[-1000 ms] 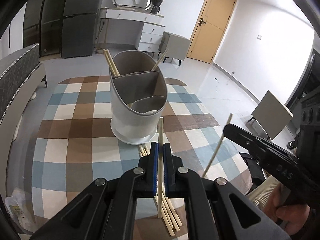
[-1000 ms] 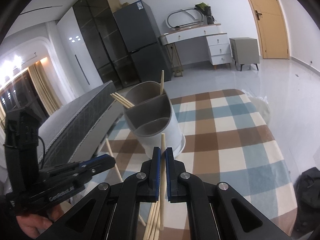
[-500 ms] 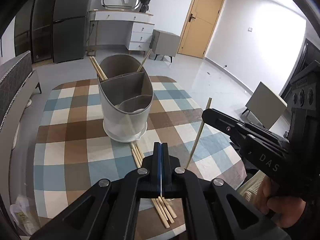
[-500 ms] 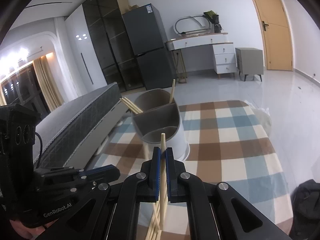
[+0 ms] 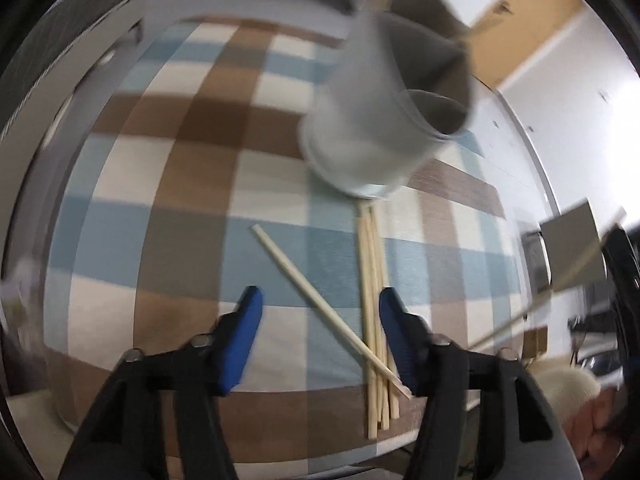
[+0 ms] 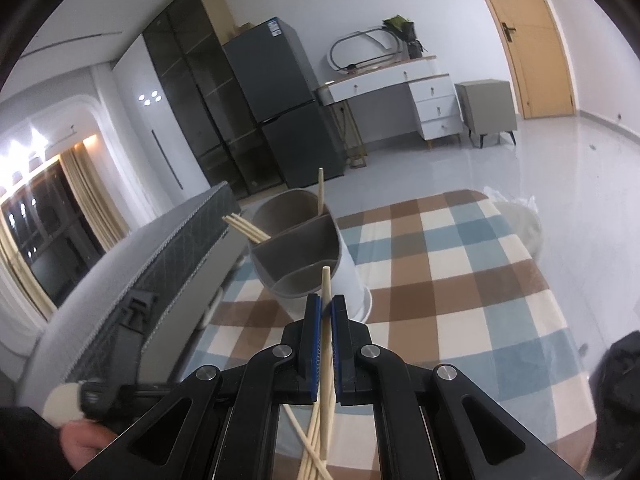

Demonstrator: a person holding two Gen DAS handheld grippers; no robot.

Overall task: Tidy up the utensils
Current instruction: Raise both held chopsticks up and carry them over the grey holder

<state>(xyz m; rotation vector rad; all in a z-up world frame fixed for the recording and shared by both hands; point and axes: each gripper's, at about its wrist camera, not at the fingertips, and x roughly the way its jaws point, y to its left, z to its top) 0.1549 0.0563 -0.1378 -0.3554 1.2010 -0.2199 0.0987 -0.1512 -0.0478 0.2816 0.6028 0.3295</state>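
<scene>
Table with checked cloth (image 5: 192, 168): brown, blue and cream squares, bearing all items below. Utensil holder (image 5: 384, 128): pale grey, oval, divided into compartments, standing upright toward the far side of the cloth; blurred in the left wrist view, so its contents are read from the right wrist view, where several chopsticks lean out of the rearmost compartment. Left gripper (image 5: 320, 312): pointed steeply down over the near part of the cloth, jaws opening and pressing on nothing, the blue pads standing to either side of the loose sticks. Right gripper (image 6: 327, 312): held nearly level just short of the holder, jaws clenched on a held chopstick (image 6: 327, 292) whose tip rises above the pads. Chopstick bundle (image 5: 374, 280): several sticks lying roughly parallel, running from the holder's base toward the near table edge. Single chopstick (image 5: 304, 280): lying diagonally, its near end crossing over the bundle, between the left pads. Hazards, as judgement: closing on the crossed spot would likely catch several sticks at once or pinch one askew; a low approach could drag the cloth or roll sticks off the near edge; the right-held stick, gripped low on its length, may pivot and miss its compartment or strike the rim and tip the holder.
</scene>
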